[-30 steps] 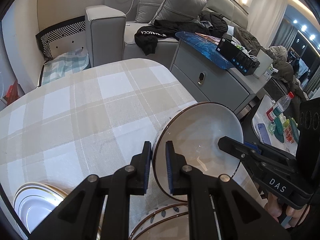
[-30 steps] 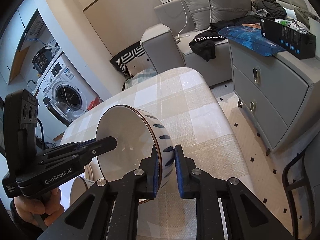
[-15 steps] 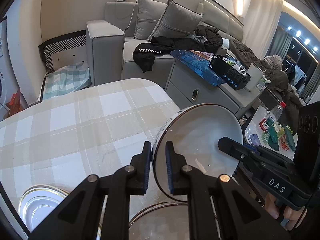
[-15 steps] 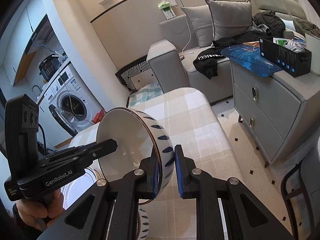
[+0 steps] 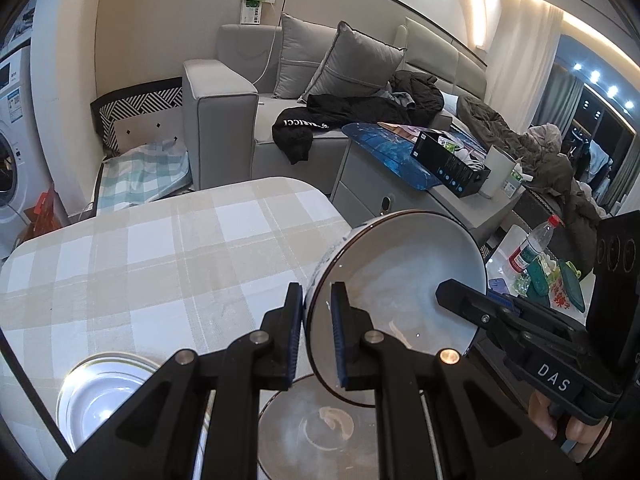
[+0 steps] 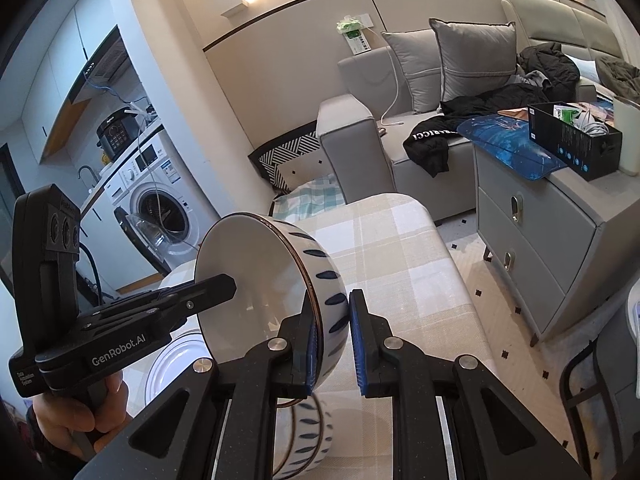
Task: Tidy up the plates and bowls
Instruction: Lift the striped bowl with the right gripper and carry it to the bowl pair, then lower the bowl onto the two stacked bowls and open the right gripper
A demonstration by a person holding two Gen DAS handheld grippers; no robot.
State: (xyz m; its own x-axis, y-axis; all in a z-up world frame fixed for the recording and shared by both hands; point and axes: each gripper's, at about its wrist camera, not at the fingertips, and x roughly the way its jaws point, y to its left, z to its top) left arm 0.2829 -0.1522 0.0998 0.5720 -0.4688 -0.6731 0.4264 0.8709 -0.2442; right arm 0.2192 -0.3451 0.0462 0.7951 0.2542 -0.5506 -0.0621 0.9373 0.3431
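Note:
A white bowl with blue leaf marks (image 5: 400, 284) (image 6: 256, 280) hangs tilted on its side above the checked table (image 5: 160, 264). My left gripper (image 5: 316, 334) is shut on its rim. My right gripper (image 6: 334, 344) has its jaws around the opposite rim with a gap at the right pad, so it is open. Under the held bowl stands a second patterned bowl (image 5: 320, 428) (image 6: 308, 436). A gold-rimmed white plate (image 5: 104, 396) (image 6: 176, 368) lies on the table to the left.
The table's right edge (image 6: 460, 280) drops to the floor. A grey drawer cabinet (image 6: 532, 232) with a black box stands to the right. A grey sofa (image 5: 256, 92) is beyond the table, a washing machine (image 6: 156, 204) at far left.
Both grippers and the bowl have risen higher above the table. The right gripper's jaws have opened wider around the bowl's rim. The second bowl underneath now shows.

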